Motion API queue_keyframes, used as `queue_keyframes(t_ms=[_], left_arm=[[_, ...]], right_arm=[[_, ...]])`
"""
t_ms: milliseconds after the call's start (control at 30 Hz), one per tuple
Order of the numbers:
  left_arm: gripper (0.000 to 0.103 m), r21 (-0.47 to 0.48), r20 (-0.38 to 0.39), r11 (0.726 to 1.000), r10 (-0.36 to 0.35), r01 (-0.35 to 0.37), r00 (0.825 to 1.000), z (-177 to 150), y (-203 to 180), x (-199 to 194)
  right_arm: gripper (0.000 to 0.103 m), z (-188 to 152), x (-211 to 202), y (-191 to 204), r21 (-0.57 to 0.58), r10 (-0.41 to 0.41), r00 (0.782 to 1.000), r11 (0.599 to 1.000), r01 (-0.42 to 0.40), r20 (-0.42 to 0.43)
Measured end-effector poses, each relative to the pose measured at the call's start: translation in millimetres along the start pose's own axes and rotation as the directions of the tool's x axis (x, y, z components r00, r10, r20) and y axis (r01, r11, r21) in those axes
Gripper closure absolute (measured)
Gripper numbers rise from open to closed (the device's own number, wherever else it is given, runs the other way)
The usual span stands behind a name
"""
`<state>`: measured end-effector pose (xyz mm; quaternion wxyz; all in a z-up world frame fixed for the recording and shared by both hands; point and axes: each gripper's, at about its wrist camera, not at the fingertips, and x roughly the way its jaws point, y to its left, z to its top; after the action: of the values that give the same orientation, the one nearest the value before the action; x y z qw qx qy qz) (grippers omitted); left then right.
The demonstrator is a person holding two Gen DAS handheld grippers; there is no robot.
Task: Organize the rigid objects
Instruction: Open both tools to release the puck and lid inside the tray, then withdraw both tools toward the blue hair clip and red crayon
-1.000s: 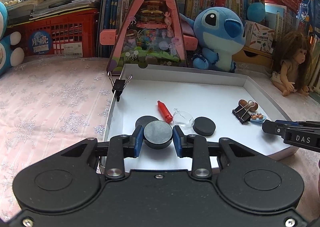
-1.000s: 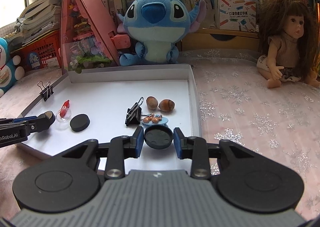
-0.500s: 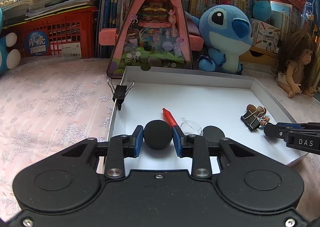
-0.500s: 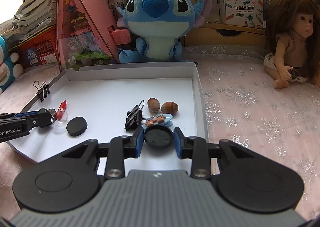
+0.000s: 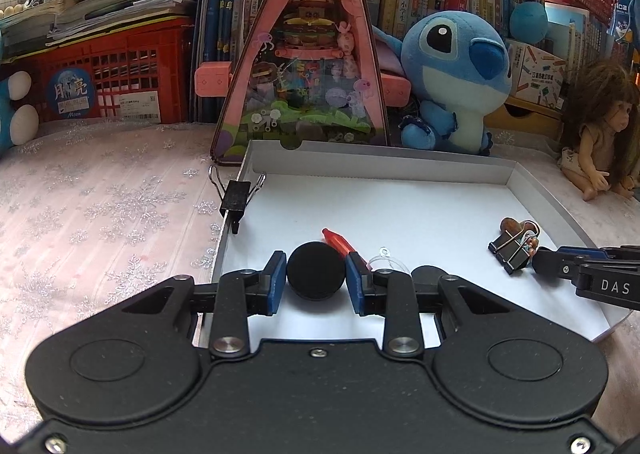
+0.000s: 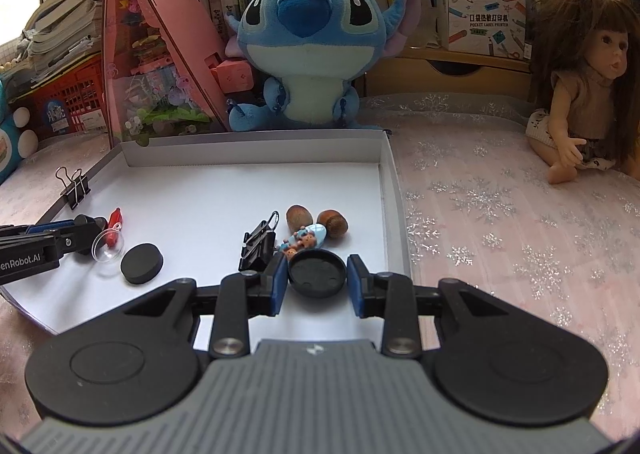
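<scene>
Left gripper [image 5: 316, 283] clamped on a black disc [image 5: 316, 271] above the white tray [image 5: 400, 210], right gripper [image 6: 317, 283] pinching a black cap [image 6: 317, 272] near the tray's right wall, loose black puck [image 6: 141, 263], binder clip [image 6: 259, 245], two nuts [image 6: 299, 217], blue plush [image 6: 310, 42] behind.

Second black puck [image 5: 428, 274] mostly hidden behind left gripper's finger; clear dome [image 5: 386, 260] beside it partly hidden too.

White tray [image 5: 400, 170], black discs [image 6: 141, 257], red pen [image 5: 338, 241], blue plush [image 6: 310, 46], pink snowflake-patterned cloth [image 5: 100, 206]
</scene>
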<state>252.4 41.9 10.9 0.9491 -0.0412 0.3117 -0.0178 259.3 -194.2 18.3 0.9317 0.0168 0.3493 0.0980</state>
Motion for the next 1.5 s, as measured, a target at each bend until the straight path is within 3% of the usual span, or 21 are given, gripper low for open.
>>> queue_keyframes(t_ms=[67,133,233,633,833,1167,1500], left_arm=[[0.071,0.000,-0.002,1.000,-0.003,0.003,1.000,-0.3,-0.5,-1.4],[0.063,-0.002,-0.001,1.000,-0.006,0.006,1.000,-0.8,-1.2,-4.0],[0.059,0.006,0.015,1.000,-0.009,0.009,1.000,-1.5,-3.4,-10.0],[0.041,0.063,0.034,0.996,-0.059,0.056,0.998,-7.3,-19.8,-42.2],[0.038,0.074,0.041,0.993,-0.094,0.091,0.995,-13.1,-28.4,-62.1],[0.035,0.099,0.057,0.982,-0.170,0.163,0.984,-33.8,-40.3,-101.9],[0.035,0.136,0.018,0.965,-0.227,0.223,0.974,-72.4,-49.5,-131.5]], right_arm=[[0.064,-0.3,-0.7,-1.0,0.011,0.007,1.000,1.000,-0.007,0.005],[0.050,-1.1,-2.6,-2.3,0.023,0.015,1.000,1.000,-0.015,0.008],[0.045,-2.4,-6.5,-2.9,0.030,0.025,1.000,0.999,-0.025,0.015],[0.028,-11.0,-31.8,2.3,0.001,0.035,0.997,0.999,-0.035,0.063],[0.022,-15.1,-53.2,5.9,-0.016,0.050,0.993,0.999,-0.049,0.105],[0.018,-33.5,-88.0,10.6,-0.067,0.085,0.986,0.995,-0.076,0.143],[0.017,-58.2,-113.2,9.7,-0.094,0.105,0.984,0.991,-0.092,0.145]])
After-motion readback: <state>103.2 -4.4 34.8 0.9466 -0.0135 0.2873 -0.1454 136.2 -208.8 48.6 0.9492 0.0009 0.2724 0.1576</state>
